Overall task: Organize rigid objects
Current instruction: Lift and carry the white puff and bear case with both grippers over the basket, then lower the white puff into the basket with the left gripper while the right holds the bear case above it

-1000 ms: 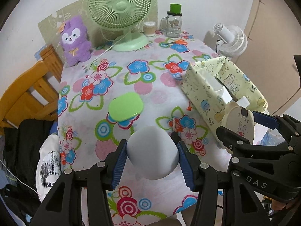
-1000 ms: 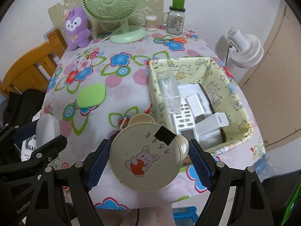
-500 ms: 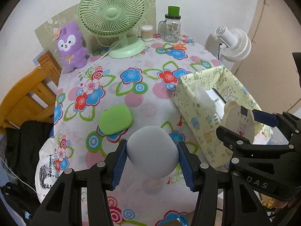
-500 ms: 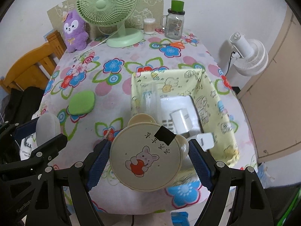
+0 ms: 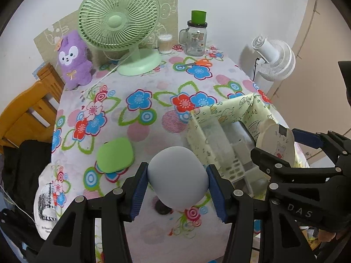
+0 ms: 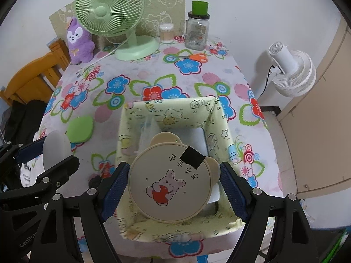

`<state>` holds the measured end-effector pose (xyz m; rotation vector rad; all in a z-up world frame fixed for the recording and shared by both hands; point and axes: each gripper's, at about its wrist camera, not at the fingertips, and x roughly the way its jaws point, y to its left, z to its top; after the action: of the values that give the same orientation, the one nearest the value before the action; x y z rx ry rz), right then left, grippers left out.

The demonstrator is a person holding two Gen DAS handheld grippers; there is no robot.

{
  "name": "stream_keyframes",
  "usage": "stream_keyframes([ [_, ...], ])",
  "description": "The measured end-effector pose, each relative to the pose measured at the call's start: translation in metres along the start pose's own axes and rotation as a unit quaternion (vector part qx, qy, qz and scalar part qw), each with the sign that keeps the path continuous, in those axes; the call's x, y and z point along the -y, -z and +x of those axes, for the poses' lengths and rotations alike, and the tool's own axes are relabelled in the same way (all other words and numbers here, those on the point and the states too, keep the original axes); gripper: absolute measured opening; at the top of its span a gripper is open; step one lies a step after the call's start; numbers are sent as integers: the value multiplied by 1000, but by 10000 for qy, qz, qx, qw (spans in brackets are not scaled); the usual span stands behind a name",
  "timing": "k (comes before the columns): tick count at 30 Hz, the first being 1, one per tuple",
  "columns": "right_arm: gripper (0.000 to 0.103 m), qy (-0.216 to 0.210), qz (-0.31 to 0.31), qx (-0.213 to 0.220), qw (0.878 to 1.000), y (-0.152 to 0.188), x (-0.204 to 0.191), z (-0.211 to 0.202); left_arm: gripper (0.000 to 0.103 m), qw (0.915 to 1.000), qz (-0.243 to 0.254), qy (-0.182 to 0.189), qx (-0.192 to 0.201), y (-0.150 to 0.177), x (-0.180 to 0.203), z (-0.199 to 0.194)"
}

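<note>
My left gripper (image 5: 177,182) is shut on a pale grey rounded case (image 5: 177,177) and holds it above the table's front, left of the yellow fabric basket (image 5: 204,131). My right gripper (image 6: 173,184) is shut on a round beige box with a rabbit picture (image 6: 170,183) and holds it over the basket (image 6: 129,122). The box also shows in the left wrist view (image 5: 275,144). The basket holds a white remote and other white items, mostly hidden. A green rounded case (image 5: 115,157) lies on the floral tablecloth, also in the right wrist view (image 6: 80,128).
At the table's back stand a green desk fan (image 5: 119,22), a purple plush (image 5: 73,61), a cotton swab jar (image 5: 165,43), a glass mug jar (image 5: 196,37) and orange scissors (image 6: 193,57). A wooden chair (image 5: 26,118) stands left, a white fan (image 6: 291,70) right.
Both grippers have risen and pulled back with their loads. The right gripper has moved over the basket, which now lies right under the beige box.
</note>
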<state>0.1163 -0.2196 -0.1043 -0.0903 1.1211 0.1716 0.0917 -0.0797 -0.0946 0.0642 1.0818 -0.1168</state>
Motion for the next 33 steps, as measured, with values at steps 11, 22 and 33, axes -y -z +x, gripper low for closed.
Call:
stream_keyframes([
  [11, 84, -15, -185, -64, 9998, -20, 35, 16, 55, 9998, -205, 64, -55, -15, 27, 18],
  [22, 84, -246, -355, -67, 9990, -36, 58, 28, 55, 9993, -229, 135, -262, -17, 61, 37],
  [33, 84, -437, -605, -160, 9971, -28, 59, 38, 55, 9976, -357, 356, -465, -9, 80, 51],
])
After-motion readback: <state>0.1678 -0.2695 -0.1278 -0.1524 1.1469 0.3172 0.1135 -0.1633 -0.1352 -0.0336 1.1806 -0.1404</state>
